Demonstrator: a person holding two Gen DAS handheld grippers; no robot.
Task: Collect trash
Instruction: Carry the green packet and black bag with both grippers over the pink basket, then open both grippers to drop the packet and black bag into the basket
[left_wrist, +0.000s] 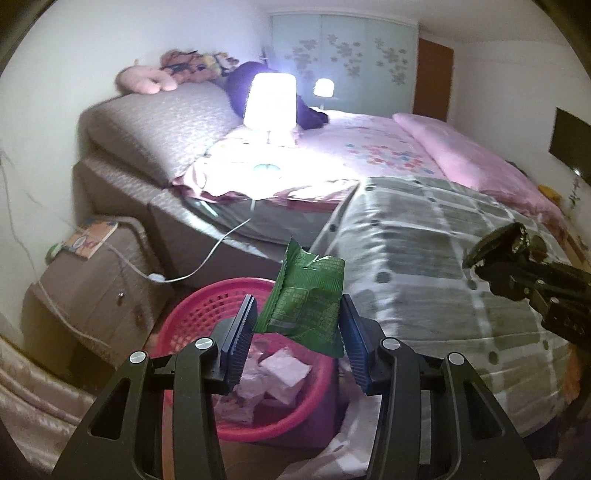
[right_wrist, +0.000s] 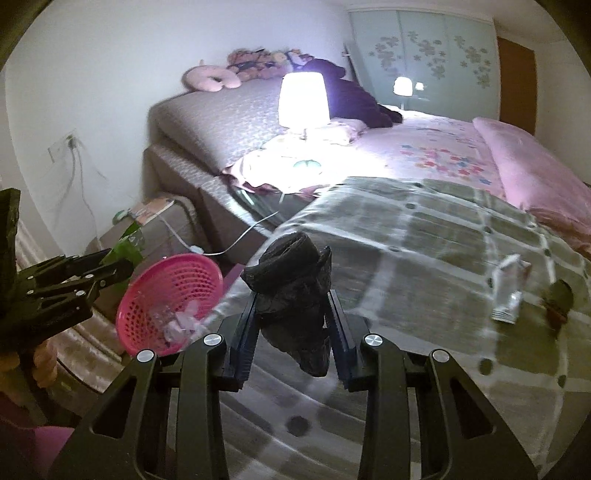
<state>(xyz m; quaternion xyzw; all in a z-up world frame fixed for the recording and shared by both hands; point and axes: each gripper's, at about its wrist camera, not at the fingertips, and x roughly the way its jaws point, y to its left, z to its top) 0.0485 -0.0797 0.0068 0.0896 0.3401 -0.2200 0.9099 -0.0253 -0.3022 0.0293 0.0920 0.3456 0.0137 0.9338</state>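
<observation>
While both tools carry trash toward the bin, the step in hand is delivery. Bed (left_wrist: 369, 155), one. Pink basket (left_wrist: 207, 295), one, on the floor beside the bed, paper scraps inside. Left tool (left_wrist: 299, 325) grips one green wrapper (left_wrist: 306, 295) above the basket; next, release. Right tool (right_wrist: 291, 325) clamps one black bag (right_wrist: 295, 295) over the bed. Loose wrapper (right_wrist: 508, 291), one, on the blanket.
</observation>
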